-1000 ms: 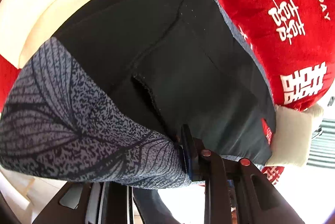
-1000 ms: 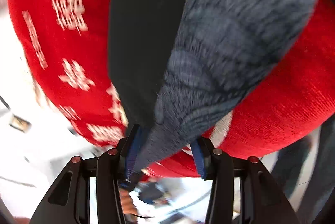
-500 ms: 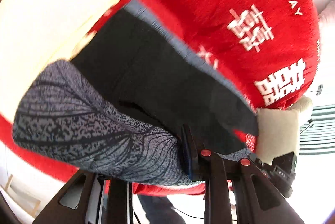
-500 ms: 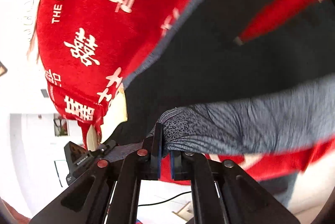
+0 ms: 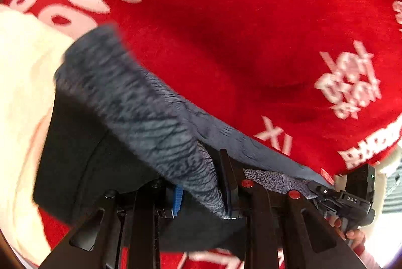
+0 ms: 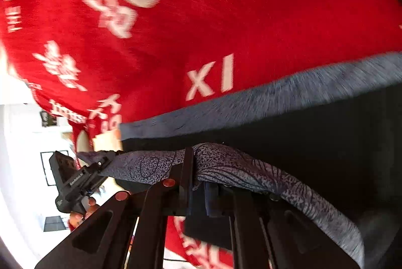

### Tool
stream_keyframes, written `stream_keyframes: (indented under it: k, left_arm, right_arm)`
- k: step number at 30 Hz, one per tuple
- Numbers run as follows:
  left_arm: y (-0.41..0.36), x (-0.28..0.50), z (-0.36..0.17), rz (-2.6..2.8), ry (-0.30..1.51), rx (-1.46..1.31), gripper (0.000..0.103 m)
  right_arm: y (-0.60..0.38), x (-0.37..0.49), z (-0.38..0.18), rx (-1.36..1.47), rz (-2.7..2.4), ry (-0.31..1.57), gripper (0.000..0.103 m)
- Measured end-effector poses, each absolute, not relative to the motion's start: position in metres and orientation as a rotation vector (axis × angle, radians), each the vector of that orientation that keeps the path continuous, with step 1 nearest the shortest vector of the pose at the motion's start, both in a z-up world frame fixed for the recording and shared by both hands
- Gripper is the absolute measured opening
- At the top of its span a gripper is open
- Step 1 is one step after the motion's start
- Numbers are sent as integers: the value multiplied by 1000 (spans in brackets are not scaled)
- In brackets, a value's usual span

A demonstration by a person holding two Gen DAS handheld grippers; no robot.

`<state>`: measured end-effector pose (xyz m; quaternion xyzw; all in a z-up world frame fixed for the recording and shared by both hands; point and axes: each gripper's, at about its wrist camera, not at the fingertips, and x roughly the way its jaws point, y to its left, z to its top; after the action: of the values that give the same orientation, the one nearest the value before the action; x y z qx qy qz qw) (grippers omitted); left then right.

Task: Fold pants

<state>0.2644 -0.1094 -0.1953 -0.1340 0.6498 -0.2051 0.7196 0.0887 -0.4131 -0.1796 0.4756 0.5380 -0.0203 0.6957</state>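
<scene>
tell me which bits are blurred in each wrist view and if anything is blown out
Left wrist view: the pants and white print on the red cover are motion-smeared. Right wrist view: the pants' upper edge and the print streak; the room at left is overexposed.

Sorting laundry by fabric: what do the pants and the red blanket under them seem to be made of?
Pants: thin matte fabric, grey leaf print outside, plain black inside; it drapes limply, probably a light synthetic or cotton. Blanket: red, fuzzy, fine-ribbed pile with white lettering, likely plush or fleece.
</scene>
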Motion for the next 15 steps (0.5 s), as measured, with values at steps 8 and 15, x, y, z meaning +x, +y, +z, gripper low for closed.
stream_keyframes:
  k: [8, 15]
  left_arm:
    - [-107, 264, -188, -385, 1480, -293, 36]
    - [-106, 239, -146, -316, 1366, -111, 73]
  right_arm:
    - [-427, 109, -214, 1116, 17, 1275, 21]
    - [-407, 97, -144, 952, 95, 1186, 63]
